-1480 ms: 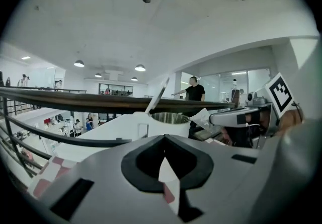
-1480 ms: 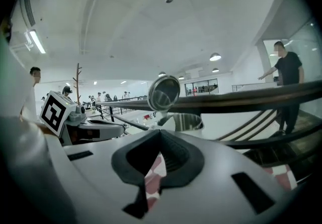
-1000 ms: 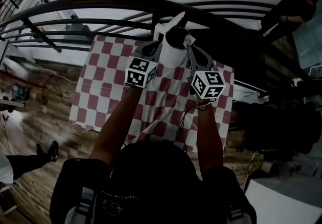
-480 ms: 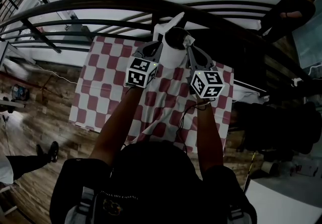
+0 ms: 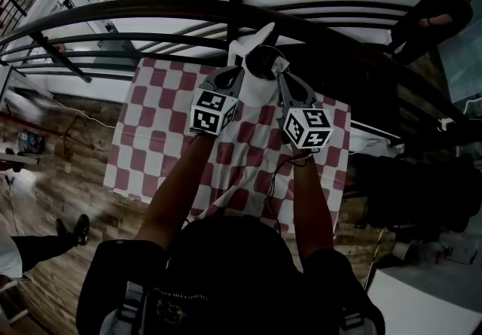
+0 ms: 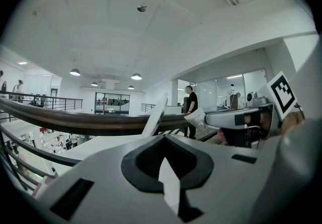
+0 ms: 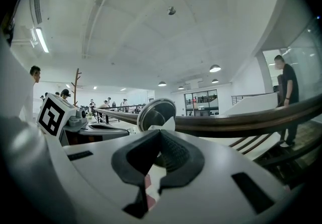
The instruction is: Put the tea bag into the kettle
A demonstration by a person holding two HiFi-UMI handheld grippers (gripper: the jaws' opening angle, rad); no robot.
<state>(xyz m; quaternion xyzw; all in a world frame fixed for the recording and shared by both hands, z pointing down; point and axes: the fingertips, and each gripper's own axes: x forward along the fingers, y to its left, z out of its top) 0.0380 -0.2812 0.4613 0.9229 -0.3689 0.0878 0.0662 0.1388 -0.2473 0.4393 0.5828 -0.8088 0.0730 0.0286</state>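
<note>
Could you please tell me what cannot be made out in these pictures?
Inside of the kettle: head view, its mouth is only a dark patch, so the contents are unreadable.
What the left tool pinches, if anything: left gripper view, the tool's own body covers its tips.
Most of the tea bag: right gripper view, only a white corner shows past the shut right tool.

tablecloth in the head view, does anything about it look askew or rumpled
Yes: the checkered tablecloth has a fold by its near edge, between the person's forearms, where a pale diagonal strip breaks the squares. The white kettle stands upright on it, and no spill shows.
</note>
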